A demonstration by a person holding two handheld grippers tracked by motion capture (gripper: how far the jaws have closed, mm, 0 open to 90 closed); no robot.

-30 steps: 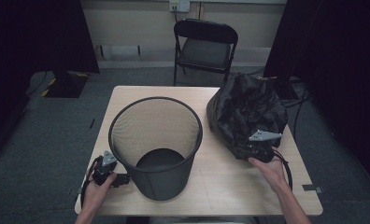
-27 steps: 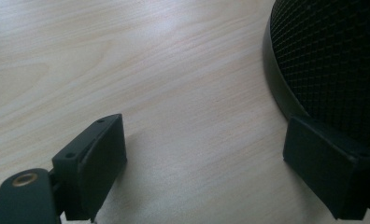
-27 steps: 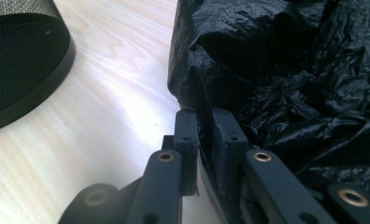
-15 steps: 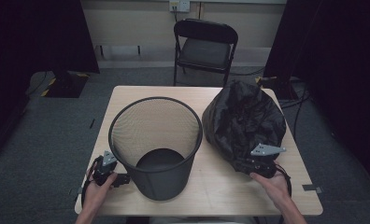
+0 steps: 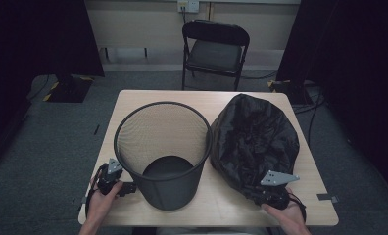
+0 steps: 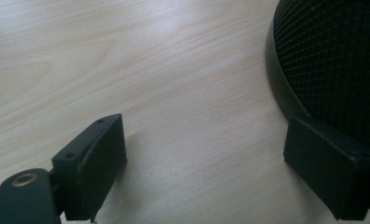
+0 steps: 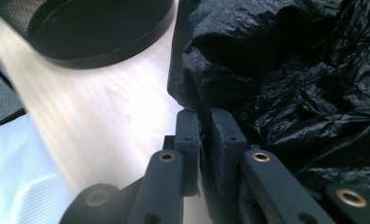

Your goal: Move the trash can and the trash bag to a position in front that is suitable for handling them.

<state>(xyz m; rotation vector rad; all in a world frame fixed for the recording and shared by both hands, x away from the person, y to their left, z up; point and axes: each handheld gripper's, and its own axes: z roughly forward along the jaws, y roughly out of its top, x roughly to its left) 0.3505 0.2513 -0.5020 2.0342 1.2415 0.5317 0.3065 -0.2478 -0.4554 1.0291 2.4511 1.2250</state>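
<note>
In the right gripper view the right gripper has its two black jaws drawn almost together, pinching a fold at the near edge of the black plastic bag, whose crumpled film spreads from twelve to four o'clock of the jaws. At about eleven o'clock of them lies the dark base of the mesh wastebasket, apart from the bag, with a strip of pale table between. In the left gripper view the left gripper has its jaws spread wide with nothing between them but bare wood; the jaw at four o'clock sits right against the basket's lower band, though actual contact cannot be told, and the other jaw at eight o'clock rests low over the tabletop. From the high view, the left gripper is held by the person's left hand at roughly eight o'clock of the basket, close to its foot. The right gripper, with its grey three-cornered plate on top, is held in the right hand at six o'clock of the bag, at the table's near edge. The basket stands upright near the table's middle, and the bag bulges just beside it at three o'clock, touching or nearly touching its rim. Beyond the table's far edge, at twelve o'clock, a black folding chair stands on the grey floor.
</note>
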